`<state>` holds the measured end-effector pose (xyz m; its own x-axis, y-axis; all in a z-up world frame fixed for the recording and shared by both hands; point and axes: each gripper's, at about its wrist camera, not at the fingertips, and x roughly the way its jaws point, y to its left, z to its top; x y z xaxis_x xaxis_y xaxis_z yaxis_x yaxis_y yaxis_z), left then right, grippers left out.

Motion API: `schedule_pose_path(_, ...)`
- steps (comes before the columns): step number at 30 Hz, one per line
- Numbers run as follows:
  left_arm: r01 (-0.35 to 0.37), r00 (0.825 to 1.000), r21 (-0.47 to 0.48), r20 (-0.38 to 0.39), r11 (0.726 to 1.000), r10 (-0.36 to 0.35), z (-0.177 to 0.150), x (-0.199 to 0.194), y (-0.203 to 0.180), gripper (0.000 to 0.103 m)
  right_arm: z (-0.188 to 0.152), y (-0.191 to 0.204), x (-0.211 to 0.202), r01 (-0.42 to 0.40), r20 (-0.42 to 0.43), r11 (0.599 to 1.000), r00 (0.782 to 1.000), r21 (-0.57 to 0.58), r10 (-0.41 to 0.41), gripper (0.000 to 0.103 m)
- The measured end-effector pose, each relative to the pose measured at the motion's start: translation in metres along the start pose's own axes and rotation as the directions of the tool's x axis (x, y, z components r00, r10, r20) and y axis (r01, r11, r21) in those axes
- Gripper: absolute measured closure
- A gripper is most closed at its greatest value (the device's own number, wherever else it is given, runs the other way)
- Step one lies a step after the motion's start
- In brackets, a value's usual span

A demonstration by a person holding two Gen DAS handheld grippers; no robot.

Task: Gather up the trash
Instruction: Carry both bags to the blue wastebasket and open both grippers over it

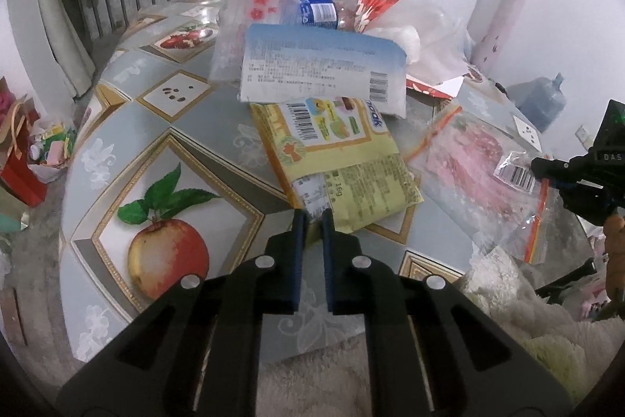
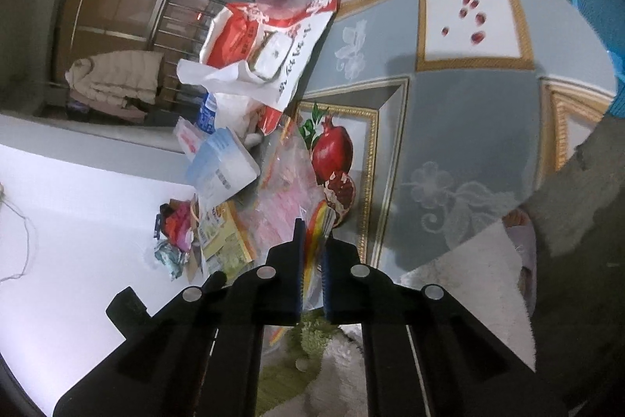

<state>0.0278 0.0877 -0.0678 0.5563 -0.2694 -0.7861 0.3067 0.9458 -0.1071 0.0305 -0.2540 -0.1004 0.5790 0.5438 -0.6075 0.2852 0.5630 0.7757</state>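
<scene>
The left gripper (image 1: 313, 217) is pinched on the near edge of the yellow wrapper (image 1: 336, 163), which lies flat on the table (image 1: 218, 127) straight ahead of its tips. The right gripper (image 2: 312, 233) is clamped on the striped zip edge of the clear bag (image 2: 281, 206). Both look light, limp and slick, so they may sag or slip; a deeper bite at a seam should hold better.

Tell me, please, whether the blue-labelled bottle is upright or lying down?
Lying down. The bottle rests on its side among the wrappers at the far end of the table, its label band running sideways.
</scene>
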Motion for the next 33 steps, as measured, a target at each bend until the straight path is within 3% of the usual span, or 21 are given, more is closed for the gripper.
schedule_pose_path(15, -0.038, 0.990, 0.074, 0.139, 0.997, 0.027, -0.002, -0.049, -0.021, 0.097, -0.007, 0.015, -0.053, 0.004, 0.130, 0.994, 0.991, -0.107, 0.010, 0.098)
schedule_pose_path(22, -0.008, 0.973, 0.173, 0.230, 0.985, -0.032, 0.021, -0.073, -0.050, 0.097, -0.002, 0.027, -0.103, 0.044, 0.267, 0.982, 0.964, -0.181, 0.006, 0.098)
schedule_pose_path(27, 0.074, 0.952, 0.275, 0.266, 0.959, -0.150, 0.061, -0.075, -0.088, 0.097, 0.008, 0.022, -0.152, 0.157, 0.425, 0.972, 0.903, -0.173, -0.070, 0.098)
schedule_pose_path(30, 0.137, 0.940, 0.356, 0.248, 0.924, -0.235, 0.092, -0.066, -0.123, 0.097, 0.014, 0.009, -0.185, 0.266, 0.532, 0.956, 0.831, -0.125, -0.162, 0.098)
schedule_pose_path(31, 0.159, 0.937, 0.379, 0.235, 0.912, -0.260, 0.100, -0.061, -0.135, 0.097, 0.016, 0.001, -0.198, 0.321, 0.572, 0.943, 0.792, -0.093, -0.213, 0.098)
schedule_pose_path(33, 0.203, 0.928, 0.437, 0.199, 0.876, -0.314, 0.122, -0.049, -0.167, 0.097, 0.018, -0.011, -0.215, 0.390, 0.613, 0.920, 0.736, -0.038, -0.286, 0.098)
